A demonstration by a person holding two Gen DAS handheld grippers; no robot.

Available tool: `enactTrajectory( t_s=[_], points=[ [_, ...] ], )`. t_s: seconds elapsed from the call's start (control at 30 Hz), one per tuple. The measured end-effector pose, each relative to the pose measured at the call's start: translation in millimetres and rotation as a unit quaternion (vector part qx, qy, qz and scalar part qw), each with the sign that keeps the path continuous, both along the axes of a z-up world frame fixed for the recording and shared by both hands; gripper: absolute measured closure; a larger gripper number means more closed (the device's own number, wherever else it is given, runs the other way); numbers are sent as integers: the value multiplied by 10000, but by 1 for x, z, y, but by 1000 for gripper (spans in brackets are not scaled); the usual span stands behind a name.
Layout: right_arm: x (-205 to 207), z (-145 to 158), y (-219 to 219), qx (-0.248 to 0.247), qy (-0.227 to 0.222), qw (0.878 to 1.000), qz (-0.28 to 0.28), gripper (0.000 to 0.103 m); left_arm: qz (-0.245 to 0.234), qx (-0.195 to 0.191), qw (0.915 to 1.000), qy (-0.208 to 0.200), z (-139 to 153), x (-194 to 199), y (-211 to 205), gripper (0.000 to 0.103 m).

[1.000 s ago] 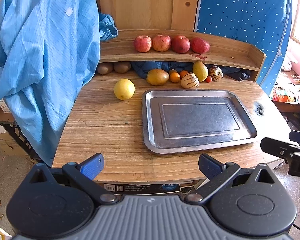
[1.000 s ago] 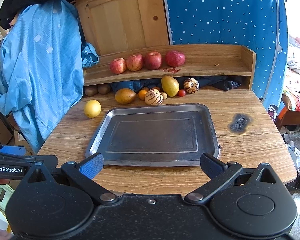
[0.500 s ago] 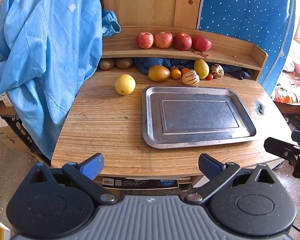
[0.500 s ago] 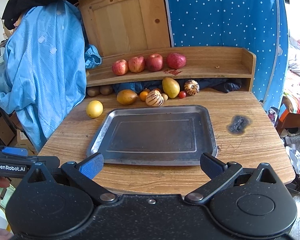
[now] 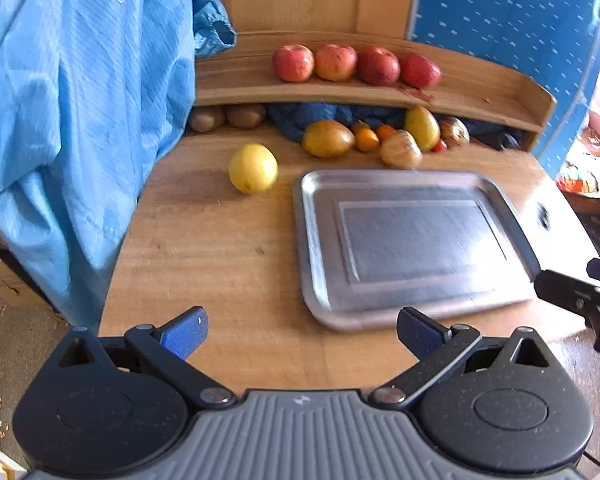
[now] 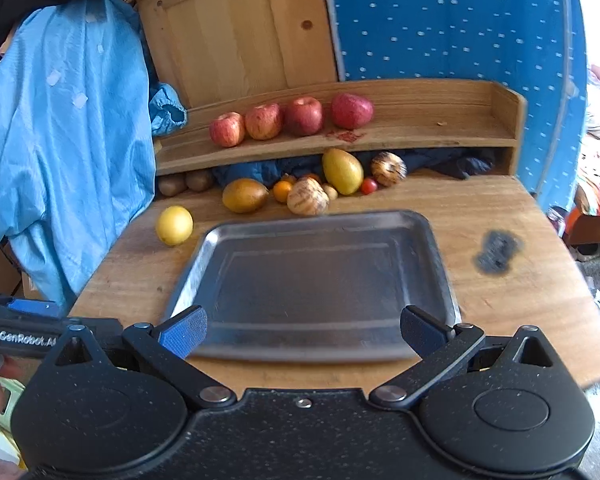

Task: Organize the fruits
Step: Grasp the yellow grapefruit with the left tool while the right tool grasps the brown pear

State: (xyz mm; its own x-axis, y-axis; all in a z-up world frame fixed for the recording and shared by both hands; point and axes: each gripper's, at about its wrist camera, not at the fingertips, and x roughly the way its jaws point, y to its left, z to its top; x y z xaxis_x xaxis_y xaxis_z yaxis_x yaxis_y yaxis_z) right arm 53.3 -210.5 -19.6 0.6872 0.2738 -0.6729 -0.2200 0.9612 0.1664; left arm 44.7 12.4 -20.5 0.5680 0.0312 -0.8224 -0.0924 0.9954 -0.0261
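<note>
Bare metal tray (image 6: 320, 276) on the wooden table (image 6: 500, 312), fruit all outside it.

4 red apples (image 6: 290, 118) sit in a row on the raised wooden shelf (image 6: 432, 128). Below, mangoes (image 6: 342, 171), small oranges (image 6: 283, 191), striped melons (image 6: 308, 201), a cherry tomato (image 6: 368, 186) and 2 kiwis (image 6: 185, 182) cluster along the table's back edge; a yellow lemon (image 6: 174, 225) lies apart, just left of the tray. The left gripper (image 5: 302, 334) and right gripper (image 6: 303, 330) both hover over the near edge with jaws spread wide, grasping nothing. A blue garment (image 6: 60, 152) hangs at left.

Blue coat (image 5: 80, 112) draped beside dotted blue panel (image 6: 452, 20).
</note>
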Motion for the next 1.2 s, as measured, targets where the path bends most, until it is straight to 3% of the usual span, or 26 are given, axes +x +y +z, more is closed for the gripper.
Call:
enactTrajectory(
  t_s=[0.3,0.5,0.63,0.73,0.93,1.07,1.2],
  points=[
    [93,-11,62,7,178,9997,-165,0,-264,-59,9996,-38,-7,101,55,1],
    [119,-22,87,38,340,9991,-241,1,-742,-335,9967,8,-25,148,75,1],
    [144,-23,89,-20,547,9984,-120,1,-1006,-272,9945,98,-40,163,73,1],
    [165,-26,98,-63,828,9963,199,1,-876,-261,9955,245,-53,173,75,1],
    [201,-29,126,-427,750,9923,890,6,-615,-348,9968,384,-68,182,85,2],
    [230,-40,141,-564,717,9900,1077,18,-519,-594,9958,467,-73,187,95,7],
    [251,-50,158,-795,662,9867,1255,22,-530,-723,9946,516,-77,193,104,14]
  ],
)
